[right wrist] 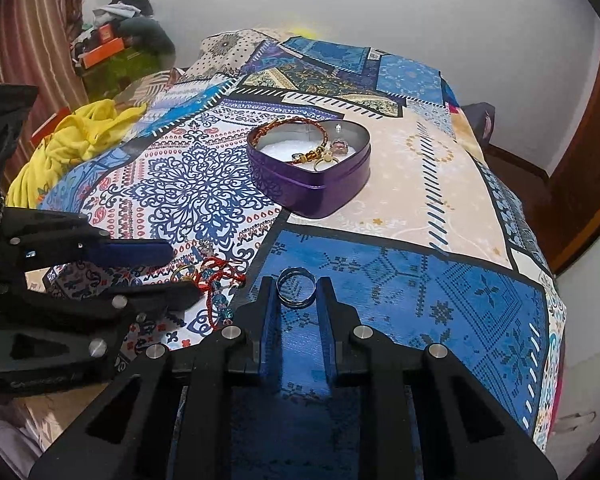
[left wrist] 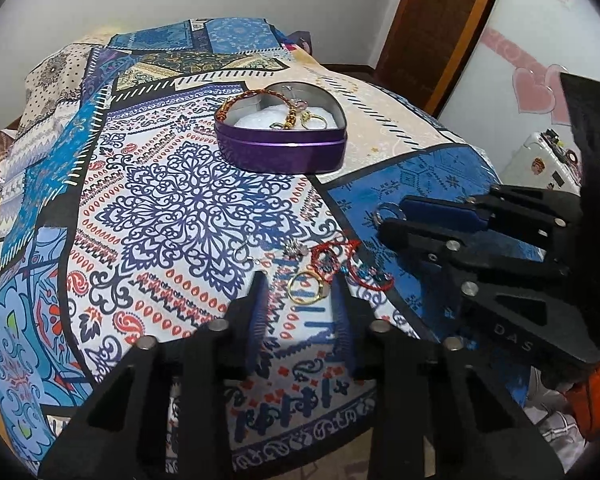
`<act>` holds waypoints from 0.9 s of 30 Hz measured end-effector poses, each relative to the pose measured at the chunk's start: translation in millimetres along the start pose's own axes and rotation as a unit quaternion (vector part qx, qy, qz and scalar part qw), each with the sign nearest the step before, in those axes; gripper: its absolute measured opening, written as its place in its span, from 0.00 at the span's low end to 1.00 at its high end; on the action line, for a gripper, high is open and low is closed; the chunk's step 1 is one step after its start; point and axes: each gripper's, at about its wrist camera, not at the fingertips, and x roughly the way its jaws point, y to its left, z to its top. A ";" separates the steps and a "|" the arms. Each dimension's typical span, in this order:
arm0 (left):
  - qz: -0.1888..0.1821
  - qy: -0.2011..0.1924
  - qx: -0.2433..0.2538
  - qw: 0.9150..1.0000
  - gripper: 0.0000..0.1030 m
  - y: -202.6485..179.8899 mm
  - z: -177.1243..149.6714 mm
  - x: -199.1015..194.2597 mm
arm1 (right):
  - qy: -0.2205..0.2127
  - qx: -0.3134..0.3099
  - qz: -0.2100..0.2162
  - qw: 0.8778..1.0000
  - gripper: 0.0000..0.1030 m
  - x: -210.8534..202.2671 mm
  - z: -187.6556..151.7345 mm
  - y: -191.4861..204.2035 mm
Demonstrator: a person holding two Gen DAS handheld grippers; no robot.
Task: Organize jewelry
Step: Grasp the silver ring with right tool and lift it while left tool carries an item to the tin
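Note:
A purple heart-shaped tin (left wrist: 284, 148) (right wrist: 312, 188) stands open on the patterned cloth, holding a braided bracelet (left wrist: 244, 98) (right wrist: 296, 124) and rings. My right gripper (right wrist: 296, 284) is shut on a silver ring (right wrist: 296, 286) (left wrist: 386, 213), held at its fingertips just above the blue patch. My left gripper (left wrist: 300, 280) is open, its fingers either side of a gold ring (left wrist: 306, 287) on the cloth. A red beaded bracelet (left wrist: 340, 260) (right wrist: 216, 280) and a small silver earring (left wrist: 244, 254) lie just beyond it.
The patterned cloth (right wrist: 420, 200) covers a bed. Yellow fabric (right wrist: 72, 136) lies at the bed's left edge. A wooden door (left wrist: 432, 28) and a white cabinet with pink hearts (left wrist: 532, 88) stand at the right.

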 end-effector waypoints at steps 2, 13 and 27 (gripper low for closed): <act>-0.002 0.000 -0.006 1.000 0.20 2.4 0.7 0.6 | -0.001 0.005 0.000 1.000 0.18 -1.2 -0.5 -2.3; 0.003 -0.011 -0.008 1.000 0.05 3.7 -0.4 -9.0 | -0.011 0.018 -0.006 1.000 0.18 -10.7 3.6 -11.7; 0.018 -0.066 -0.019 0.997 0.05 19.6 19.0 -48.7 | -0.046 0.030 -0.007 0.998 0.18 -30.0 17.1 -15.5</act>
